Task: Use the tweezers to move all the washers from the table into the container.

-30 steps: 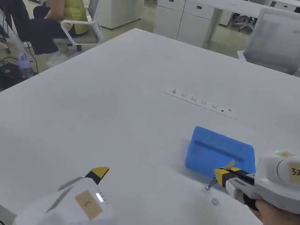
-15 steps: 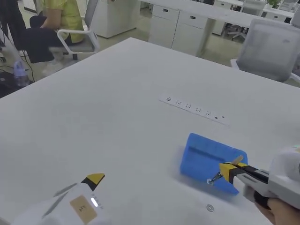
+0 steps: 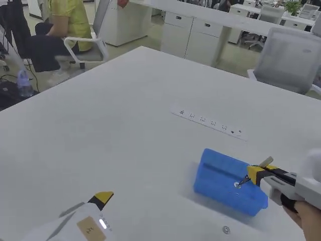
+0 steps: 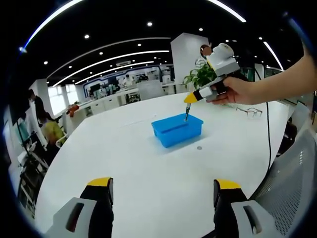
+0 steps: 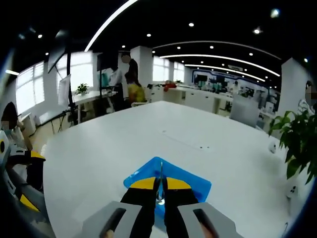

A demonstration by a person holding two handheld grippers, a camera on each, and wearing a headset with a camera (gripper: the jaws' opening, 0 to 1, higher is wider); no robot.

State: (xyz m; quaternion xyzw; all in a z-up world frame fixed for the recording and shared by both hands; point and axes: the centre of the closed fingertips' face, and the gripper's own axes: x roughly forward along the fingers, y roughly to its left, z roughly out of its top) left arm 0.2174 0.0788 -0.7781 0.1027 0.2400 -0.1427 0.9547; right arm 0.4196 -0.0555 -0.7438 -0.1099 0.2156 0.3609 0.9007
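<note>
Blue container (image 3: 225, 193), white table (image 3: 110, 130), silvery tweezers (image 3: 243, 180); left tool (image 4: 158, 186) and right tool (image 5: 159, 183) have yellow-and-black tips.

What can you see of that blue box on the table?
The blue container is a shallow rectangular tray, plastic-looking, open on top, lying flat on the white table. The right tool holds tweezers whose tips hang over its inside; whether they touch it is unclear. One washer lies on the table nearby, not touching it.

A strip of sockets (image 3: 208, 122) is seen lying flat. Farther back, a grey chair (image 3: 288, 57), white cabinets (image 3: 200, 35) and a seated person (image 3: 65, 17) are seen.
</note>
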